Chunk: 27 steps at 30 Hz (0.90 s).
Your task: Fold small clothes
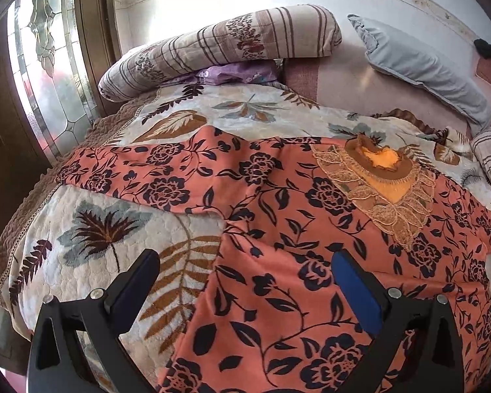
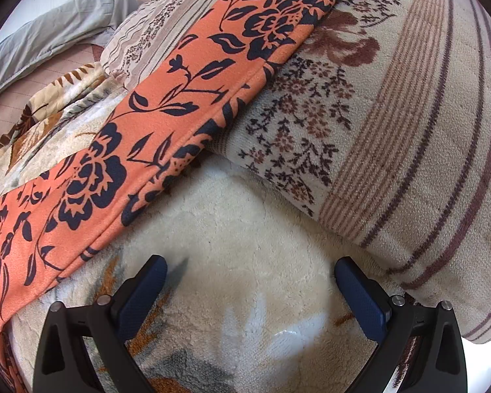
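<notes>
— Black fingers of the left gripper [image 1: 245, 281] fill the foreground, spread wide and holding nothing. What lies under them?

— Beneath and ahead of them, the leaf-print bedspread [image 1: 108, 229] covers the whole bed. Spread flat on it is the orange floral garment [image 1: 278, 222], its body running under the gap between the fingers and beneath the gripper's right finger, one sleeve [image 1: 140, 173] reaching out ahead to the left.

— And beyond the garment?

— Farther ahead a striped rolled quilt [image 1: 219, 42] lies across the head of the bed, with a grey pillow [image 1: 419, 62] to its right. On the garment, ahead and right of the fingers, sits a lace collar [image 1: 383, 190] around a yellow lining.

— What about the other hand?

— The right gripper [image 2: 248, 281] also stands wide open and empty, over bare cream bedspread [image 2: 245, 222]. Ahead and to its left the garment's other sleeve [image 2: 167, 108] slants away, its far end draped up onto a striped floral pillow [image 2: 392, 131] that bulks ahead to the right. Neither finger touches the cloth.
</notes>
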{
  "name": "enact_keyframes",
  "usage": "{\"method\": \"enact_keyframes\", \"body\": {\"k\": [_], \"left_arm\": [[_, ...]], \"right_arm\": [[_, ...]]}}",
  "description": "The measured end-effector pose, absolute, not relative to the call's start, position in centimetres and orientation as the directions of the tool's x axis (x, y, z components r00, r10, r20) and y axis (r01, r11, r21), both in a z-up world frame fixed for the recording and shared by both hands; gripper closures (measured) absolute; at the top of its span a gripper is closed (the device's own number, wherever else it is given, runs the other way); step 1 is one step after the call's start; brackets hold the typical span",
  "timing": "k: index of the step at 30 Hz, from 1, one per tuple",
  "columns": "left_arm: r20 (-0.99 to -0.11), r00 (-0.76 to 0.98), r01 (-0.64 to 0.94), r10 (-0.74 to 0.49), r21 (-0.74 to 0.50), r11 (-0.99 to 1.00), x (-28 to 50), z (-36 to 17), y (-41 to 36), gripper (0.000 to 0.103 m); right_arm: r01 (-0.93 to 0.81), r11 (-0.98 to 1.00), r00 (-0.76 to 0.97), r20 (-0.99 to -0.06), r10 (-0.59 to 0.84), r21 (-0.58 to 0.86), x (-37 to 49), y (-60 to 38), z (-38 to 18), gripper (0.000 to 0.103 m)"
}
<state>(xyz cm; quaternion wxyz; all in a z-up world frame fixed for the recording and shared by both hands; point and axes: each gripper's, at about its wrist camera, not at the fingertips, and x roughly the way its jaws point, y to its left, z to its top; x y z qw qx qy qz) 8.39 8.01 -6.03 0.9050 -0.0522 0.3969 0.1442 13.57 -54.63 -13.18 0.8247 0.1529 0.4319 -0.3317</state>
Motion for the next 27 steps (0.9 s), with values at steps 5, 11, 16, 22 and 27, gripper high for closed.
{"method": "enact_keyframes", "body": {"k": [5, 11, 16, 22, 27], "left_arm": [[-0.778, 0.594, -0.35, 0.205, -0.02, 0.936, 10.3, -8.5, 10.2, 0.0], [-0.819, 0.552, -0.324, 0.158, -0.036, 0.945, 11.3, -10.4, 8.8, 0.0], [-0.82, 0.543, -0.278, 0.181, 0.027, 0.96, 11.1, -10.5, 7.3, 0.0], [-0.799, 0.58, -0.286, 0.157, -0.019, 0.958, 9.9, -9.0, 8.5, 0.0], [-0.767, 0.627, -0.292, 0.133, -0.073, 0.954, 7.6, -6.7, 9.6, 0.0]], "right_arm": [[0.679, 0.733, 0.407, -0.813, -0.416, -0.035, 13.6, -54.6, -13.2, 0.0], [0.68, 0.732, 0.407, -0.813, -0.416, -0.034, 13.5, -54.6, -13.2, 0.0], [0.68, 0.732, 0.407, -0.813, -0.417, -0.034, 13.5, -54.6, -13.2, 0.0], [0.68, 0.732, 0.407, -0.813, -0.417, -0.034, 13.4, -54.7, -13.2, 0.0], [0.681, 0.732, 0.407, -0.812, -0.418, -0.035, 13.4, -54.7, -13.2, 0.0]]}}
